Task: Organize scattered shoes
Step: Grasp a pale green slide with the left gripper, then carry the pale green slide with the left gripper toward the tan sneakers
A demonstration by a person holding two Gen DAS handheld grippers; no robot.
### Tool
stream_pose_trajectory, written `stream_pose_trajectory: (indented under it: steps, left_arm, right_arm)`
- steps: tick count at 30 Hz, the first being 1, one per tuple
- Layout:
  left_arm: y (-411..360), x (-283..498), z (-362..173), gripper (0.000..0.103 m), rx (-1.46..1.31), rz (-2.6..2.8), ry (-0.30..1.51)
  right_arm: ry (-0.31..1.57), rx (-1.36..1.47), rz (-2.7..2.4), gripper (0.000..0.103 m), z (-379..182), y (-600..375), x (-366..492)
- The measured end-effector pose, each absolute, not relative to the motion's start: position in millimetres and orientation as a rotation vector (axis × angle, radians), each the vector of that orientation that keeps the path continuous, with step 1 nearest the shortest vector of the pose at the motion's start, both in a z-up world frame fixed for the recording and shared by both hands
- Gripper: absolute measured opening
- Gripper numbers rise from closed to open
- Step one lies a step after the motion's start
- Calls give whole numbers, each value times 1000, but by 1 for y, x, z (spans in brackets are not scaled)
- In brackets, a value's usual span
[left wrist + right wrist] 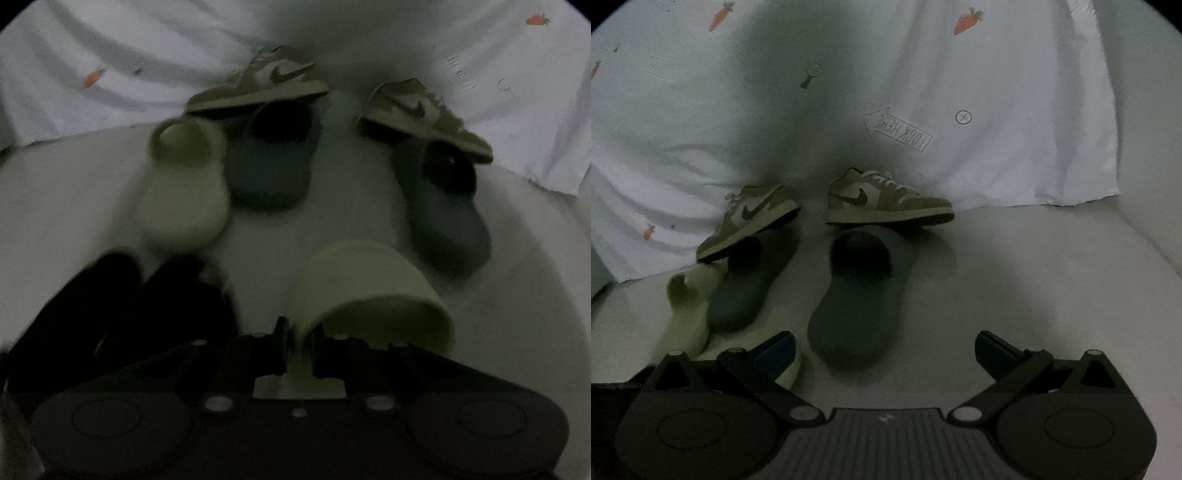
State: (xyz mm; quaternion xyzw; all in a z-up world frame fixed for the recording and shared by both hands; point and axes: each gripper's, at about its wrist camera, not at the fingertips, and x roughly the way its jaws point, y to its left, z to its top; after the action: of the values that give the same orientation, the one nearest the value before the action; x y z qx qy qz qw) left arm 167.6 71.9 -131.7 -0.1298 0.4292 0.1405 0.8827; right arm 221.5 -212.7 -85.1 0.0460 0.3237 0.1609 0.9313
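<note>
You have two olive-and-white sneakers (890, 199), two dark grey-green slippers (857, 295), two pale green slippers (184, 184), perhaps black sandals (110, 314), and a white sheet (1015, 92) printed with orange carrots.

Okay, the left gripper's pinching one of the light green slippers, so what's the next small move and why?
Probably carry the held green slipper over to its mate and set it alongside. The left gripper is shut on its edge, and the other green slipper lies apart, beside a dark slipper, so the pair is split. The right gripper hangs open, holding nothing.
</note>
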Motion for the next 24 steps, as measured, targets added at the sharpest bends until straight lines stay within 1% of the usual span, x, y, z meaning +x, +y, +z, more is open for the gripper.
stream_pose_trajectory:
  steps: [4, 5, 7, 9, 11, 16, 18, 19, 24]
  left_arm:
    - [63, 132, -134, 11, -258, 294, 905]
    - [71, 137, -134, 12, -251, 290, 906]
    - [62, 127, -130, 16, -277, 269, 909]
    - [59, 119, -127, 16, -298, 246, 898]
    - [61, 108, -117, 24, -300, 210, 843]
    - [56, 86, -95, 30, -246, 136, 759]
    - [66, 84, -93, 33, -261, 119, 743]
    - [73, 83, -93, 37, -271, 115, 738]
    - [103, 88, -89, 45, -279, 135, 707]
  right_arm:
    - [699, 72, 342, 102, -88, -219, 185]
    - [700, 67, 343, 102, -87, -220, 180]
    - [690, 62, 344, 102, -83, -222, 172]
    - [684, 51, 344, 102, -80, -222, 165]
    - [683, 48, 349, 103, -79, -221, 160]
    - [688, 51, 357, 103, -79, -211, 149]
    - [687, 50, 360, 103, -78, -203, 147]
    - [685, 48, 363, 103, -77, -198, 147]
    - [659, 50, 398, 103, -73, -171, 147]
